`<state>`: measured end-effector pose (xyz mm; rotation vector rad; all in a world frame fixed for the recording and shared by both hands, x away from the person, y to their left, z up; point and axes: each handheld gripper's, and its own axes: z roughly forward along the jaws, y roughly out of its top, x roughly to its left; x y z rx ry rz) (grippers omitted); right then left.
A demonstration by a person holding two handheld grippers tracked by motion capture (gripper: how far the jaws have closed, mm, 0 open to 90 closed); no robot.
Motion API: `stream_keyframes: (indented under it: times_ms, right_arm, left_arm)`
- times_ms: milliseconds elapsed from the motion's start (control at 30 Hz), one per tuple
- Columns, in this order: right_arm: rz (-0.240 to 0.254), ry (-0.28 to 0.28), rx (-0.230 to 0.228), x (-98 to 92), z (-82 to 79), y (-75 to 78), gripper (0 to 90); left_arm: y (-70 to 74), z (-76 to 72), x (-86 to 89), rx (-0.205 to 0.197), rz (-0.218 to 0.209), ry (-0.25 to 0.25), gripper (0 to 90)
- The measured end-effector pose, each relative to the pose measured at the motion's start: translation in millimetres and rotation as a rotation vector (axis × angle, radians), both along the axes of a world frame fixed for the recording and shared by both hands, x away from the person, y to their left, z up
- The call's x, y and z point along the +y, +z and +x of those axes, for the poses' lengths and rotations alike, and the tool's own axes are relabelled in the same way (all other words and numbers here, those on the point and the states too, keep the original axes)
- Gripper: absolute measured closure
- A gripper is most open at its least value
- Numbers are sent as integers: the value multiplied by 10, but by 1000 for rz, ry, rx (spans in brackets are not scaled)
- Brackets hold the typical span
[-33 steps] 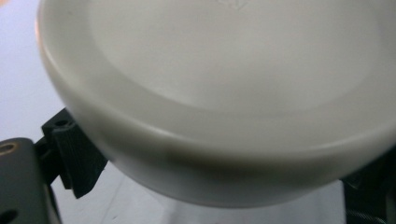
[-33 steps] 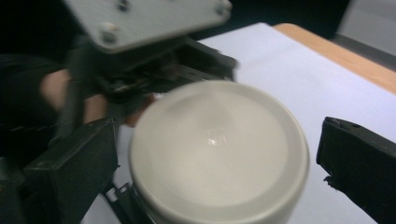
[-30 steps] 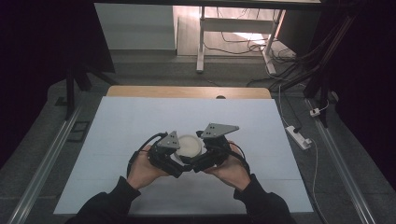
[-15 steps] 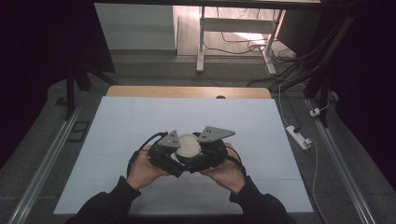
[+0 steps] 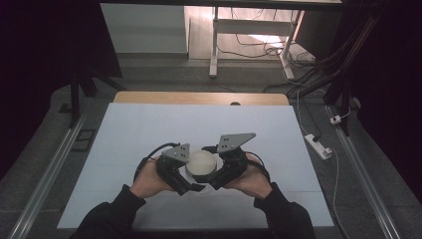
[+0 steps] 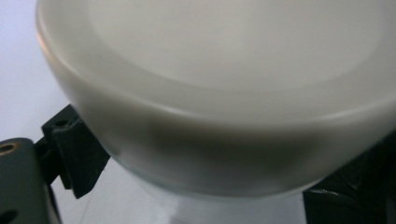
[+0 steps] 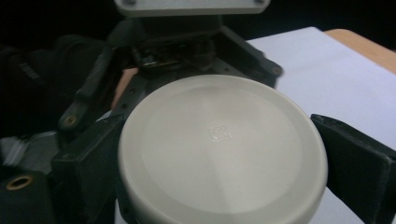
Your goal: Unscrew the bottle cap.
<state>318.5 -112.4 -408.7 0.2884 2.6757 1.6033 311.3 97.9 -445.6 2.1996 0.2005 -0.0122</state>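
White table cover (image 5: 149,129) spans scene. Left gripper (image 5: 185,183) and right gripper (image 5: 213,180) meet at near centre. Round white lid (image 5: 201,163) between them: right jaws clamp its rim either side; left jaws hug container below lid, grip unclear.

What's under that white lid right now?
Below the white lid a paler, clear-looking body shows, above the white table. Both tongs, left and right, close around it. The lid covers whatever is inside.
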Motion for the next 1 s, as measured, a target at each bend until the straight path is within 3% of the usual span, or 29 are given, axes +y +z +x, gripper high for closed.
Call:
stream_keyframes:
  times_ms: [167,300,500,700,800,900,1000]
  right_arm:
    - [-8,82,8,-10,-20,3,72]
    - [-18,85,2,1,-32,-9,65]
    - [9,-24,-15,-28,-44,78,0]
    - [-36,-203,-39,38,-90,85,0]
    - [-35,-264,-57,84,-102,41,0]
    - [-57,-294,-77,126,-107,-15,13]
    - [-44,-313,-88,135,-106,-46,61]
  left_arm:
    - [-12,-19,-3,-4,4,-74,77]
    - [-21,-26,-14,-16,9,-56,77]
    - [-16,4,-9,-23,15,64,77]
    - [-20,17,-41,-37,53,229,77]
    - [-20,9,-64,-41,66,267,78]
    - [-13,-9,-91,-46,72,287,77]
    - [-5,-23,-106,-46,70,294,77]
